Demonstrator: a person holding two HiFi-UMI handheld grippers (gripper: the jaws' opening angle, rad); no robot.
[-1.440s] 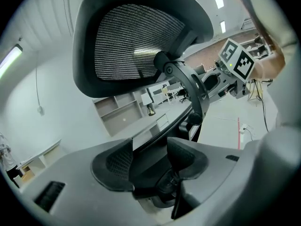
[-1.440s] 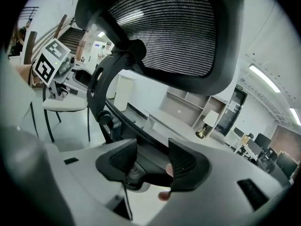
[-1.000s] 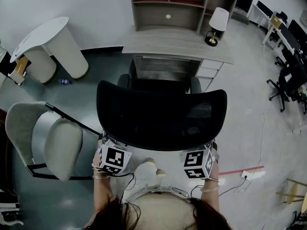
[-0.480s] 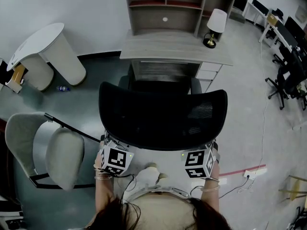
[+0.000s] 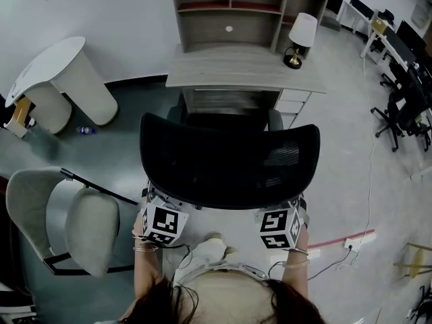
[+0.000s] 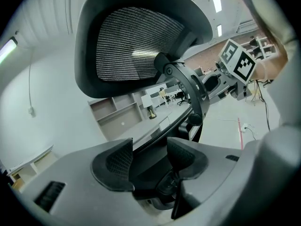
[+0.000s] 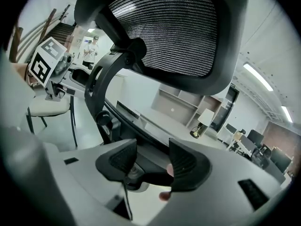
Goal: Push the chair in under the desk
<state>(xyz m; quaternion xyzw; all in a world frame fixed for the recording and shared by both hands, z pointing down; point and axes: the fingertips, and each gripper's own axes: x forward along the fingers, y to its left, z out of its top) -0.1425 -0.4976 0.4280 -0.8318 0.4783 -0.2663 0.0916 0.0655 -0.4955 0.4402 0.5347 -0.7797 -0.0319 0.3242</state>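
A black mesh office chair stands in front of the grey desk, its seat partly beneath the desktop and its armrests at the desk's front edge. My left gripper and right gripper sit side by side just under the backrest's lower rim, which hides their jaws in the head view. In the left gripper view the left gripper has its jaws a little apart against the dark rear of the seat, the backrest looming above. The right gripper stands the same way below the backrest. Neither clamps anything that I can see.
A white padded chair stands close on the left, and a white round-topped stand lies farther back. A lamp sits on the desk's right end, above a drawer unit. A power strip and cable lie on the floor at right.
The desk and shelves have come a little closer and the white chair has slid back in the picture. The black chair and both grippers have edged toward the desk.
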